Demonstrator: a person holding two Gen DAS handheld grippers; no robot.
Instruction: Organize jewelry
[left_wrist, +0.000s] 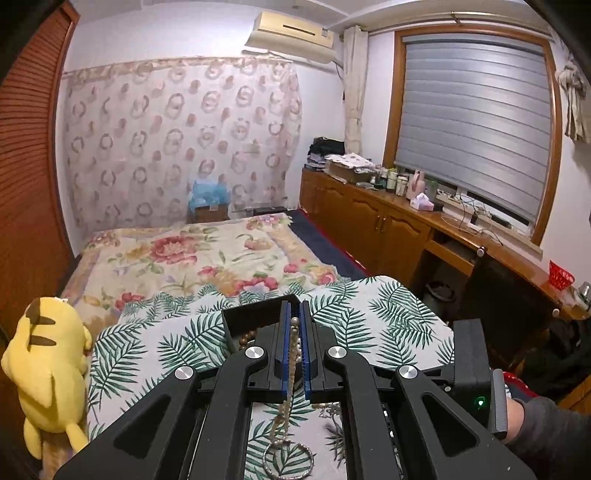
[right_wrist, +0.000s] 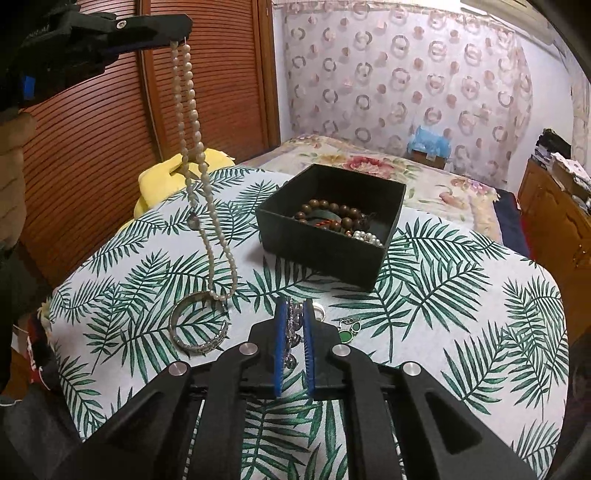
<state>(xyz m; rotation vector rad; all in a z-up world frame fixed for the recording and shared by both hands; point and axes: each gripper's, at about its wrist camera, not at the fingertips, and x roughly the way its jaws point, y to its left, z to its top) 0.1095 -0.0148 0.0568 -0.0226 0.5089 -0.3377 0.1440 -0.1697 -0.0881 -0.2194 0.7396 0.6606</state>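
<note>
Leaf-print table (right_wrist: 461, 295), black box (right_wrist: 325, 229) of wooden beads near its far edge, silver bangle (right_wrist: 197, 325) near the left edge, left gripper (right_wrist: 177, 35) raised, clamped on pearl necklace (right_wrist: 195, 155) dangling over the bangle, right gripper (right_wrist: 294, 332) closed around a silvery chain (right_wrist: 293, 325), green pendant (right_wrist: 347, 334) beside it.

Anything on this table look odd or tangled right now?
The pearl necklace hanging from the left claw has its lowest loop at the silver bangle; whether it has snagged is unclear. Otherwise nothing stands out.
</note>
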